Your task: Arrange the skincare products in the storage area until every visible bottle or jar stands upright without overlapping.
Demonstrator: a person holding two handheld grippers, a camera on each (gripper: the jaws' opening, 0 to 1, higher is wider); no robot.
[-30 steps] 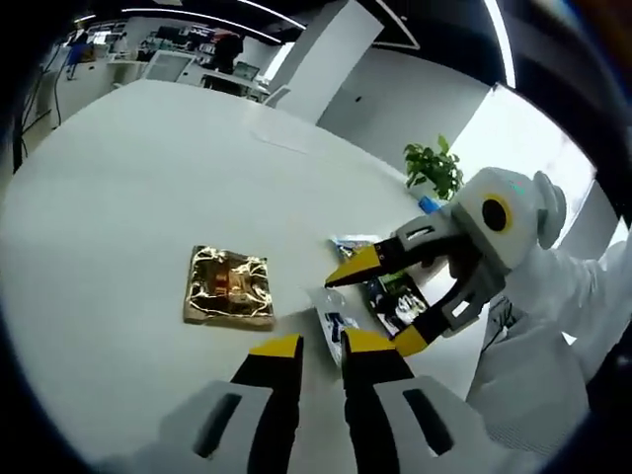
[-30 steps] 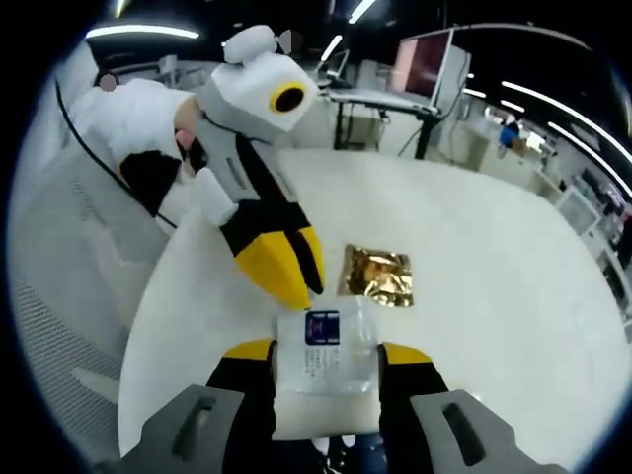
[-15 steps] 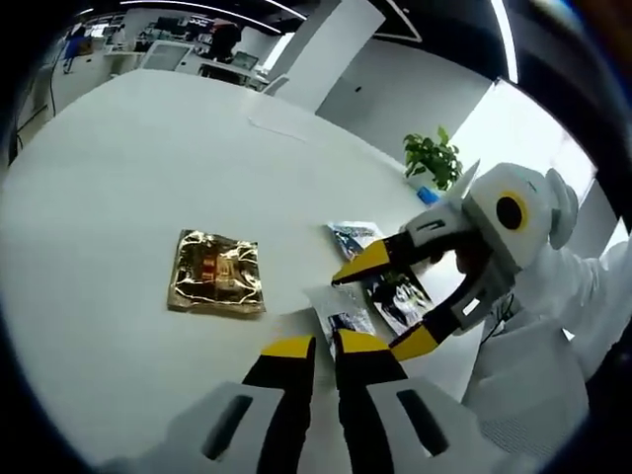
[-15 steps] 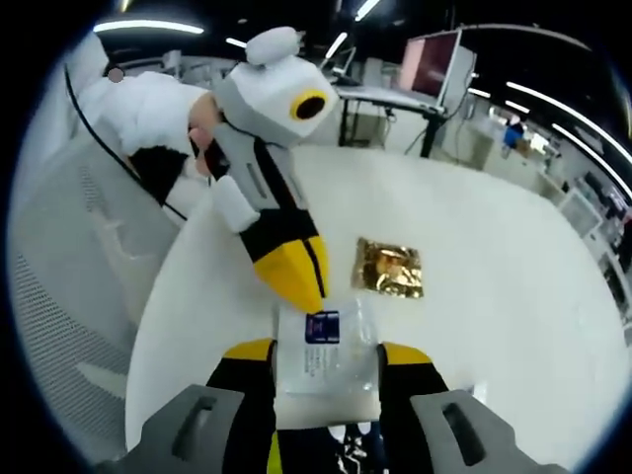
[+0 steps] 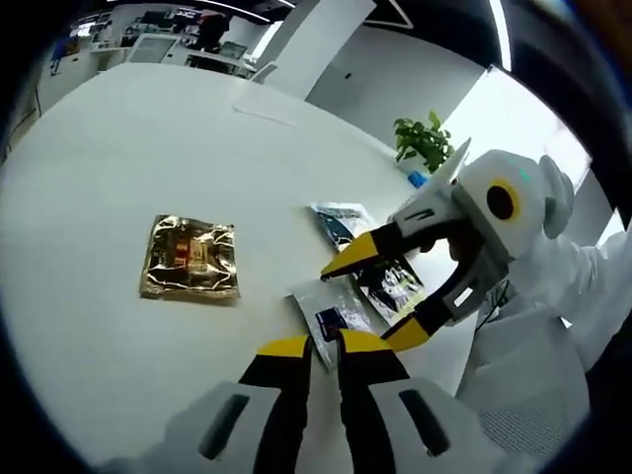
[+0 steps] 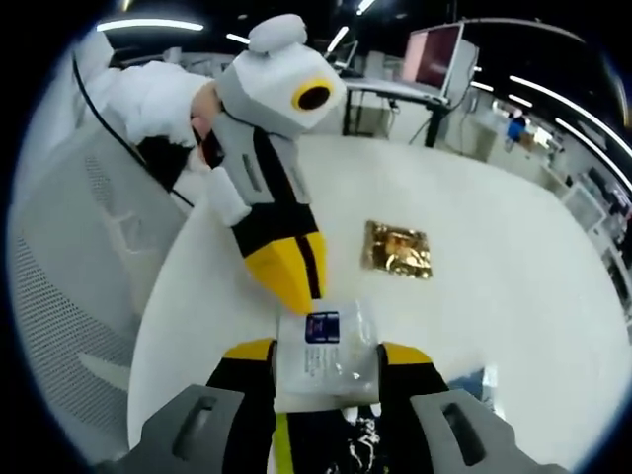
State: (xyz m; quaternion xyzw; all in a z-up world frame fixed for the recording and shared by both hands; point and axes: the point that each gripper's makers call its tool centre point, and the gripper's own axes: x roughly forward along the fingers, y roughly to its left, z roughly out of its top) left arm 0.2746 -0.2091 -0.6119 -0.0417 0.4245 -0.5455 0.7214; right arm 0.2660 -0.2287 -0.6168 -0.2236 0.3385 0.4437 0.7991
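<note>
A clear sachet [image 6: 326,357] with a blue label sits between the jaws of my right gripper [image 6: 326,354], which is shut on its edges. The left gripper view shows the same sachet [image 5: 331,311] low over the white table [image 5: 118,148], with my right gripper [image 5: 377,299] coming in from the right. My left gripper [image 5: 319,346] is shut on nothing, just short of the sachet. From the right gripper view, the left gripper [image 6: 293,281] points its tip at the sachet's far edge. A gold foil sachet [image 5: 190,259] lies flat to the left, also the gold sachet [image 6: 397,249].
Two dark printed packets [image 5: 341,222] [image 5: 395,281] lie flat beyond the sachet; a dark packet [image 6: 331,444] shows under my right jaws. A potted plant [image 5: 423,143] stands at the table's far edge. White sleeves [image 5: 583,296] hold the grippers. Desks and a monitor [image 6: 430,59] stand behind.
Both views have shifted with the hands. The sachet stays fixed between my right jaws while the table slides under it; a dark packet now shows beneath. My left gripper stays shut.
</note>
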